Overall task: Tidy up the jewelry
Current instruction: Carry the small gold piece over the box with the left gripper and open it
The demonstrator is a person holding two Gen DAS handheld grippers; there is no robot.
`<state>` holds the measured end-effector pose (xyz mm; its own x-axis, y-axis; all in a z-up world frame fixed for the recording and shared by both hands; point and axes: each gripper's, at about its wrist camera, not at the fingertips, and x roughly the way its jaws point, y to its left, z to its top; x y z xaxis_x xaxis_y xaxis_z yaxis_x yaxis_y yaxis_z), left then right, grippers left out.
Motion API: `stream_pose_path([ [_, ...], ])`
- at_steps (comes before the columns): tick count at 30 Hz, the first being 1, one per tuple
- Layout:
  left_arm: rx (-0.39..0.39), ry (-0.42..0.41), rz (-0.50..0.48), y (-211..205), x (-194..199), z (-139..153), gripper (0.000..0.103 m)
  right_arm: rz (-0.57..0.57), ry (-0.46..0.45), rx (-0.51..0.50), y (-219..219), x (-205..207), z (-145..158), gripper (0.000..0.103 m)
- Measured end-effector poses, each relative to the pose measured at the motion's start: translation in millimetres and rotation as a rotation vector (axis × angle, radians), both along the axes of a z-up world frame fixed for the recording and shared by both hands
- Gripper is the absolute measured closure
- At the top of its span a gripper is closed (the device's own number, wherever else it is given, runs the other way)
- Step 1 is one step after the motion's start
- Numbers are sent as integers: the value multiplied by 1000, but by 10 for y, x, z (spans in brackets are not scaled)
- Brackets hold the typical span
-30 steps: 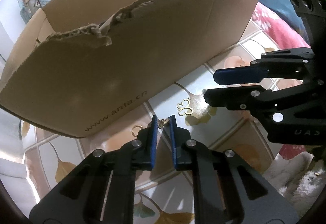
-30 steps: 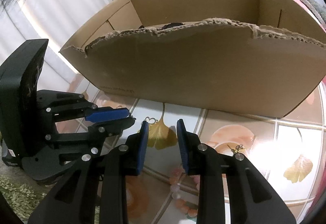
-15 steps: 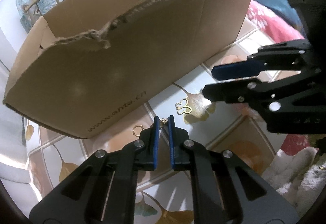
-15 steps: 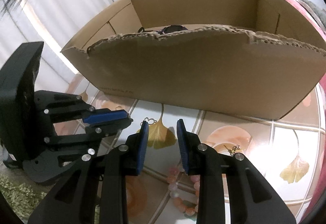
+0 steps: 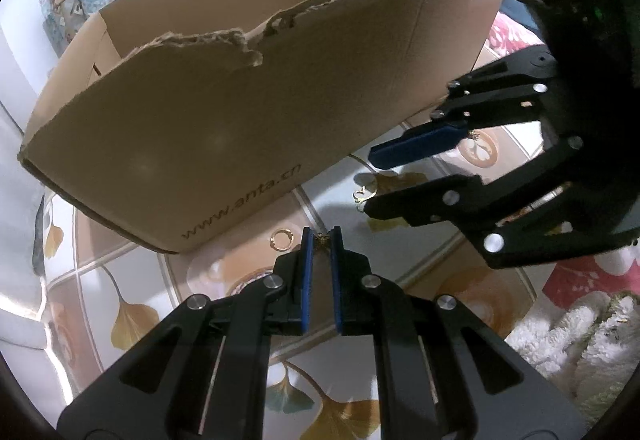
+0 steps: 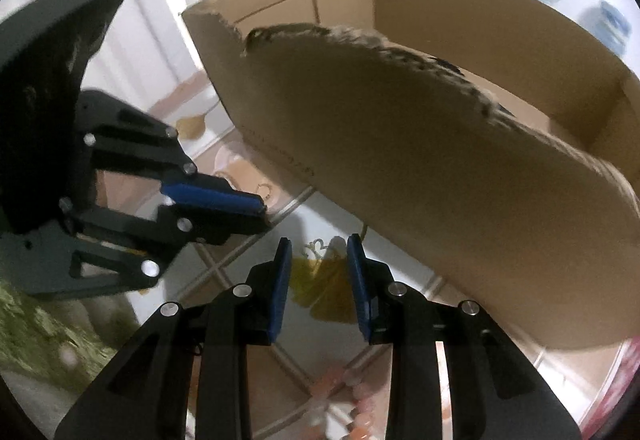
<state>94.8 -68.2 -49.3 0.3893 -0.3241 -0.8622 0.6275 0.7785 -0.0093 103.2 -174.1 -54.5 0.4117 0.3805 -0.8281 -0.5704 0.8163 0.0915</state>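
Observation:
A small gold earring (image 5: 322, 238) sits pinched at the tips of my left gripper (image 5: 321, 236), which is shut on it just above the table. Beside it lies a gold ring (image 5: 282, 240). A gold looped charm (image 5: 363, 194) rests on the leaf-patterned tabletop (image 5: 132, 320), at the tips of my right gripper (image 5: 370, 184). The right wrist view shows that charm (image 6: 316, 249) between the fingers of the open right gripper (image 6: 319, 252), untouched. The left gripper (image 6: 262, 214) comes in from the left. A torn cardboard box (image 5: 200, 120) stands right behind both.
A pink bead bracelet (image 6: 344, 400) lies on the table under the right gripper. Another small gold piece (image 5: 476, 136) lies near the box's right corner. A white fluffy cloth (image 5: 560, 340) borders the table's right side and a green rug (image 6: 32, 340) its left side.
The left jaws narrowed onto the gold earring. The right gripper rolled and shifted sideways, so the box now looks tilted in its view, and its tips reached the looped charm.

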Motion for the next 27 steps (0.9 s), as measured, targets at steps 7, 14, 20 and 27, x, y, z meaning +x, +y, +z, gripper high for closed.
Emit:
stream_pose_path([
  [7, -1, 6, -1, 9, 17, 3, 95, 57, -9, -46, 80, 44, -47, 75],
  [14, -5, 9, -6, -16, 36, -2, 95, 64, -11, -73, 159, -30, -62, 86],
  [20, -6, 9, -1, 2, 47, 5, 95, 62, -18, -86, 196, -65, -63, 86],
  [27, -6, 9, -1, 2, 48, 8, 95, 40, -12, -62, 102, -93, -23, 86],
])
